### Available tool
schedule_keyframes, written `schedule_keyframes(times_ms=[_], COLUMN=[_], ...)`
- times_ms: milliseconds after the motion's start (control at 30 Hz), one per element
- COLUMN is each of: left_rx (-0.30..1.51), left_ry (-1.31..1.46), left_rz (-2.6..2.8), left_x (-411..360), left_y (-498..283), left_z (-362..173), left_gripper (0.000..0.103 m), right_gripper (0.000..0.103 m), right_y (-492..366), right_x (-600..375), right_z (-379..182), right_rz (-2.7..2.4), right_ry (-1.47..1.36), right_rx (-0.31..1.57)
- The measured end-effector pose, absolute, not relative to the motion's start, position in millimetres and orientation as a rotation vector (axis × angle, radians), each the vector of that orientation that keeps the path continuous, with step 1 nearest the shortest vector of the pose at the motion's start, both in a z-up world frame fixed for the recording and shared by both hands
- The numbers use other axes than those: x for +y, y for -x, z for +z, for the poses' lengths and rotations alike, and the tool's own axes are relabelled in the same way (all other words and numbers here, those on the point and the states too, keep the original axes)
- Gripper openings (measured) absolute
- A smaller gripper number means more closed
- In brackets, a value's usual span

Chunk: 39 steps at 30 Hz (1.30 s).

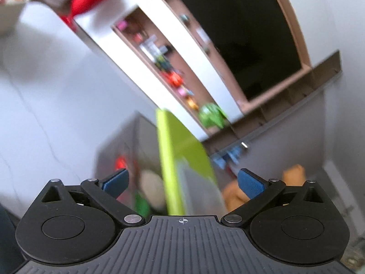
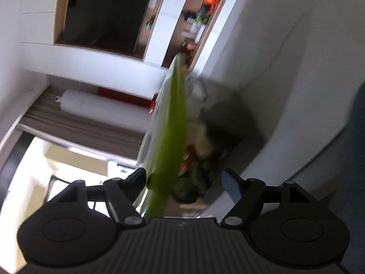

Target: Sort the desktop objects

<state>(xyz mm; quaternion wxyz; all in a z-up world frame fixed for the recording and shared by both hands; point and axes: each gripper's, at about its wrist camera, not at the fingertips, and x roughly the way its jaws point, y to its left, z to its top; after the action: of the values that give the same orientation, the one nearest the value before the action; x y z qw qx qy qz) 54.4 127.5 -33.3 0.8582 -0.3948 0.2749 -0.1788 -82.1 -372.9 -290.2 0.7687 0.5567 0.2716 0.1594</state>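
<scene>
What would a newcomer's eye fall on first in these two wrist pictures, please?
The lime-green book stands out, a bright flat thing on edge between the open fingers of the left gripper. In the right wrist view the same book runs as a green streak between the right gripper's parted fingers. Behind it, a white cylinder lies across a shelf.

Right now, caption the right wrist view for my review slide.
Right gripper open around a blurred green book.

Left gripper: black linkage arms, silver rivets, blue pads, ribbed grey housing, crosshair mark at 12 o'clock. Right gripper: same build.
</scene>
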Motion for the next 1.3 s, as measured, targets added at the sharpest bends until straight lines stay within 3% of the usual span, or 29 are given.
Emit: schedule_keyframes(times_ms=[200,400,633,800,967,1067,1133,1200,1300], left_rx=[0.602,0.737,0.852,0.785,0.719,0.702,0.706,0.706,0.682], left_ry=[0.843,0.844,0.822,0.856,0.927,0.879,0.841,0.808,0.772], left_rz=[-0.345,-0.379,-0.427,-0.412,-0.354,-0.32,-0.307,-0.304,-0.261], left_x=[145,148,153,163,173,173,173,174,173], left_y=[-108,-161,-181,-162,-141,-128,-117,-106,-92], left_z=[-47,-67,-83,-72,-62,-51,-44,-39,-35], left_gripper=[0.103,0.103,0.103,0.103,0.103,0.103,0.103,0.103,0.103], right_gripper=[0.074,0.07,0.063,0.06,0.058,0.06,0.071,0.072,0.085], right_y=[92,24,-4,14,-11,-2,24,63,112], right_x=[-424,-421,-388,-381,-391,-396,-398,-392,-356], right_z=[-286,-295,-338,-353,-347,-330,-312,-293,-274], right_rz=[0.063,-0.093,0.051,0.081,0.155,0.002,-0.159,-0.15,0.002], right_ry=[-1.296,-1.305,-1.526,-1.626,-1.587,-1.434,-1.307,-1.232,-1.171], right_rx=[0.416,0.53,0.567,0.513,0.631,0.589,0.504,0.423,0.41])
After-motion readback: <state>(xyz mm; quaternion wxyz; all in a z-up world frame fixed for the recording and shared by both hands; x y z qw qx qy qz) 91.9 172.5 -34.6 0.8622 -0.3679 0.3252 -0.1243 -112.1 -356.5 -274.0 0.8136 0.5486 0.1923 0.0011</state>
